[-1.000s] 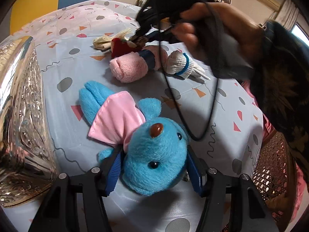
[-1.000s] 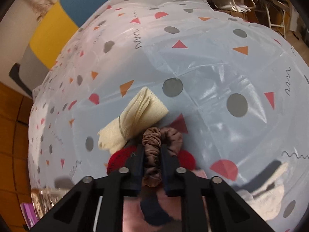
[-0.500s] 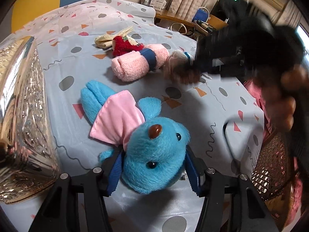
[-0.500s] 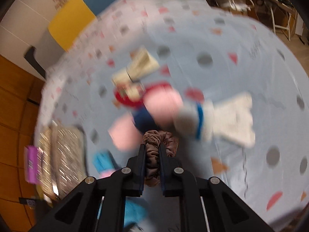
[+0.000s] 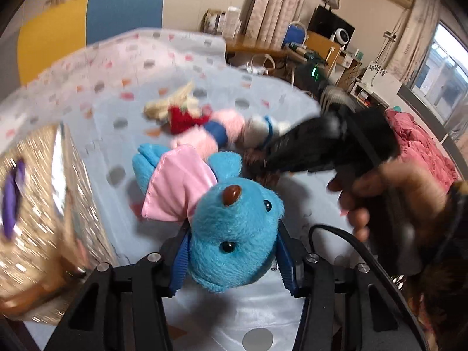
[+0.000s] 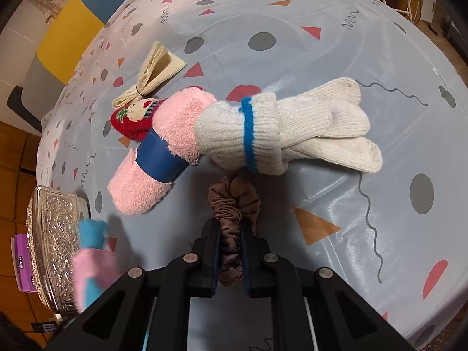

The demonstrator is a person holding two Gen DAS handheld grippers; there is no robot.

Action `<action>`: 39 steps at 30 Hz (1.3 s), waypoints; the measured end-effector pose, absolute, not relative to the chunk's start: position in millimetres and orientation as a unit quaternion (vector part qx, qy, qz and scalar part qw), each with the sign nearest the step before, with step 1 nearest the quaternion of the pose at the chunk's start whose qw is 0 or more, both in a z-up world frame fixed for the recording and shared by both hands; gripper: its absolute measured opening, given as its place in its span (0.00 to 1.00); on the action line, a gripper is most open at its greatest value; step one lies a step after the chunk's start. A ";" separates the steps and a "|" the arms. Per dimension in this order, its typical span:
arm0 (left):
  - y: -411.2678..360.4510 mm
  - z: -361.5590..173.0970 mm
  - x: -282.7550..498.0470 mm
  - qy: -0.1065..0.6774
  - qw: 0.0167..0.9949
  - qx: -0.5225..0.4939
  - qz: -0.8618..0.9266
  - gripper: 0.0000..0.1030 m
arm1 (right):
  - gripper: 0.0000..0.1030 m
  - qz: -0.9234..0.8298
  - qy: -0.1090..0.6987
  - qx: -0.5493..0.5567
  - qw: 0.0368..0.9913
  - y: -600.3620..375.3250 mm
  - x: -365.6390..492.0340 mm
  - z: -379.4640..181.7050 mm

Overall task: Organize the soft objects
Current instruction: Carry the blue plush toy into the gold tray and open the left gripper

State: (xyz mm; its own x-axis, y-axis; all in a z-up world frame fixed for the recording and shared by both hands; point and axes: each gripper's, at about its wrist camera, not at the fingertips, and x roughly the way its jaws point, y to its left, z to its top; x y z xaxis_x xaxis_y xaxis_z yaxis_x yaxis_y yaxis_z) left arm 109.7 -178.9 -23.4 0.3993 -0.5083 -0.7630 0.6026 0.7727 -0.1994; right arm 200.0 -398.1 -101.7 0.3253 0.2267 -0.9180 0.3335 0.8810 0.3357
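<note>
Down at the near end of the table, the one with the dotted plastic cover, the left gripper has a blue plush toy by the head: its jaws are closing, with the blue pads pressed in on both sides of the fuzzy face. The toy's pink cape and blue legs trail away from the gripper, right beside an embossed silver tin. Over on the other side, the right gripper is clamped down narrow on a brown scrunchie, which bunches up past the fingertips just above the cover. Right beyond the scrunchie sits the rest of the pile: rolled white gloves with a blue stripe, touching a pink towel roll with a blue band, then a small red knitted piece and a tied cream cloth.
</note>
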 end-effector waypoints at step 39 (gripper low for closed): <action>178.3 24.6 63.1 0.341 0.928 -0.134 0.071 0.53 | 0.12 -0.066 0.572 0.106 0.811 -330.6 198.2 -99.9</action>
State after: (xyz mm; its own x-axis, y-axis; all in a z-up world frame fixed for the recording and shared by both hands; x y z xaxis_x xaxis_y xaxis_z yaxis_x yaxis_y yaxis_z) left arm 63.1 178.3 24.6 0.7580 0.0405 -0.6510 -0.2236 0.9538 -0.2009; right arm 198.2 -330.6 -99.9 0.3374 0.0143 -0.9412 0.2286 0.9687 0.0967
